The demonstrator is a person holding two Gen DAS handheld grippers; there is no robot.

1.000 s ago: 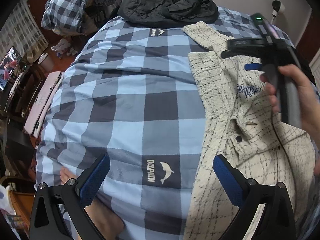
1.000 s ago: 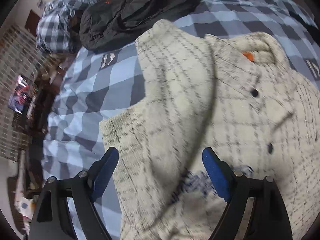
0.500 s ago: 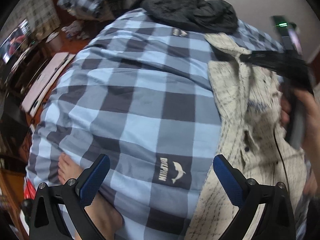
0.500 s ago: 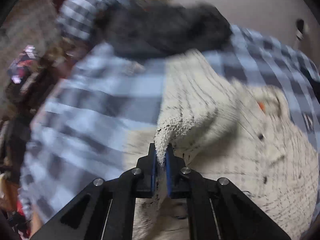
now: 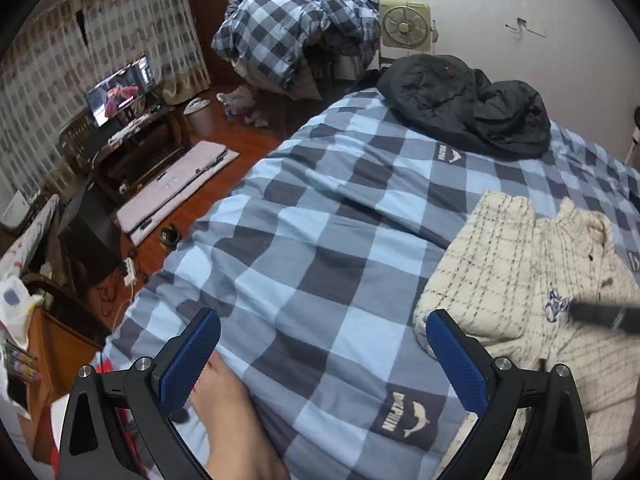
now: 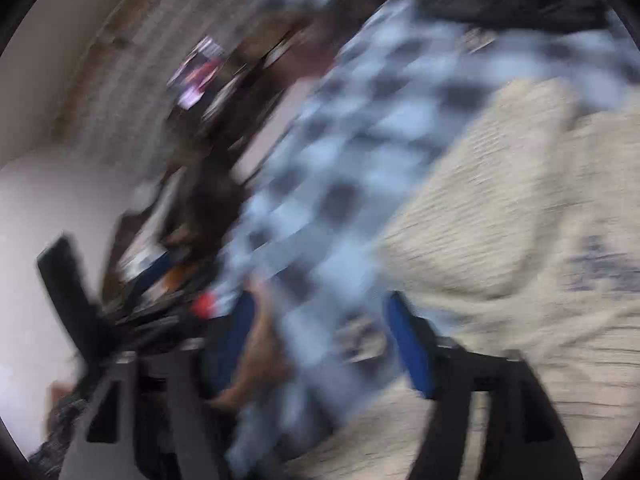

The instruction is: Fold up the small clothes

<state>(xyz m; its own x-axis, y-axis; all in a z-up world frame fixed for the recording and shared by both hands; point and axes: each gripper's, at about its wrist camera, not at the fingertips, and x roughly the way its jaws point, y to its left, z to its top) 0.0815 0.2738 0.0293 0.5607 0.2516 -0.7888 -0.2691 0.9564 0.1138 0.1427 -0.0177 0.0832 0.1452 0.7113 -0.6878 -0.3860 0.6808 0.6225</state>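
Nearest in the left wrist view, the left gripper (image 5: 320, 360) hangs over the checked bed cover (image 5: 320, 240) with its jaws wide apart and nothing between them; a bare foot (image 5: 236, 428) shows just under its left jaw. The cream checked jacket (image 5: 520, 288) lies to the right of those jaws, its folded near-left corner just beside the right jaw, its long axis running away toward the far right of the bed. In the blurred right wrist view the right gripper (image 6: 320, 344) also has its jaws apart, over bed cover, with the jacket (image 6: 500, 220) to their right and beyond. Its jaws have just been opening, and no cloth is between them now. Half a second back they were clamped on the jacket's edge; that flap now lies folded over the body. By my reading the left gripper is nearer the next edge. Farther off lies a black coat (image 5: 464, 100).
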